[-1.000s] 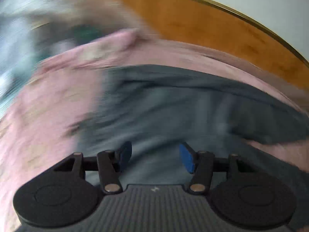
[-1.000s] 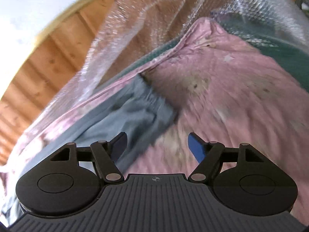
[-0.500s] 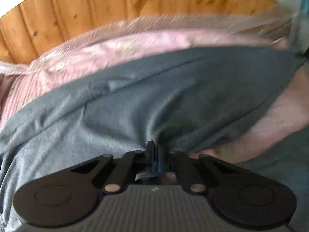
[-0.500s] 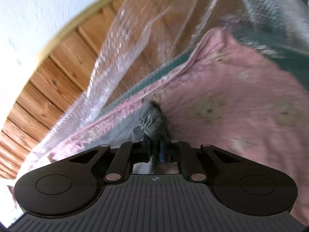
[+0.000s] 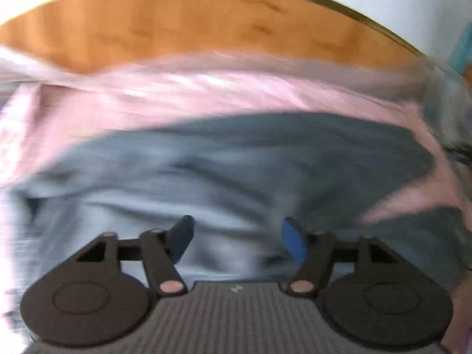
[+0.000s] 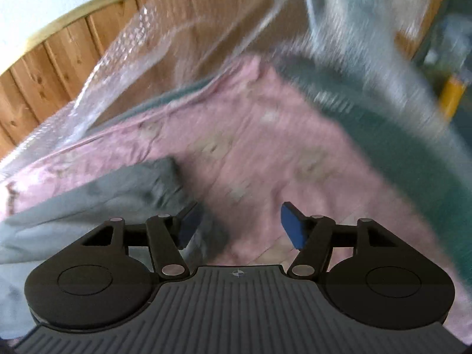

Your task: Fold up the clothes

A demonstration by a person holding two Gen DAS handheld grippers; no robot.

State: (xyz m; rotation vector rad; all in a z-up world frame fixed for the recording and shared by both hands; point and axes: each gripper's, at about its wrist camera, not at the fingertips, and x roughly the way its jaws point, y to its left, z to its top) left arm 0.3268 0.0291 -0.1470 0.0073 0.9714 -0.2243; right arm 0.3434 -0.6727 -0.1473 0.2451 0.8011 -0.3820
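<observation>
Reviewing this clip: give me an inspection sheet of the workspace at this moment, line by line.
Surface: pink patterned cloth spread as the working surface.
Job's things: grey garment lying on the pink cloth; details blurred.
Clutter: clear bubble wrap along the far edge; dark green fabric at the right side.
Grippers: left gripper open over the garment; right gripper open at the garment's edge; neither holds anything.
Cables: nothing seen.
Surroundings: wood-panelled wall, white wall above.
</observation>
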